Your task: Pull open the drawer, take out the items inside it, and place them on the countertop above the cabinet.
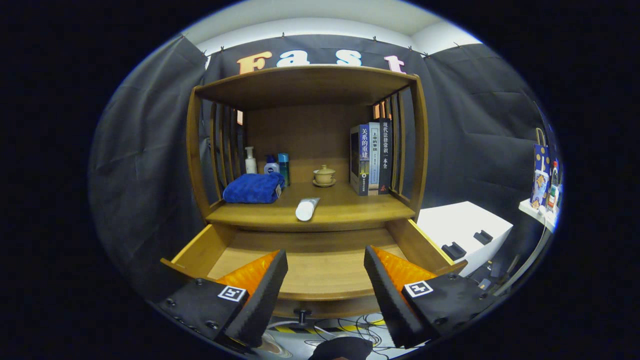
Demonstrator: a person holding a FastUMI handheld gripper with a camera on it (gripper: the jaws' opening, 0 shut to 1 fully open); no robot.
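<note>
Wooden drawer (320,267) stands pulled out; tool (325,265) gapes wide above it, gripping nothing.

blue towel (254,188) folded at shelf left | three bottles (270,164) stood behind it | lidded cup (324,175) on saucer, centre far | books (371,158) upright at right | white box (465,228) seen right of cabinet

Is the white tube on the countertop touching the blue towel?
Apart. In the gripper view, the white tube lies near the countertop's front edge, with bare wood plainly visible between it and the blue towel. The gripper has open jaws over the drawer.
</note>
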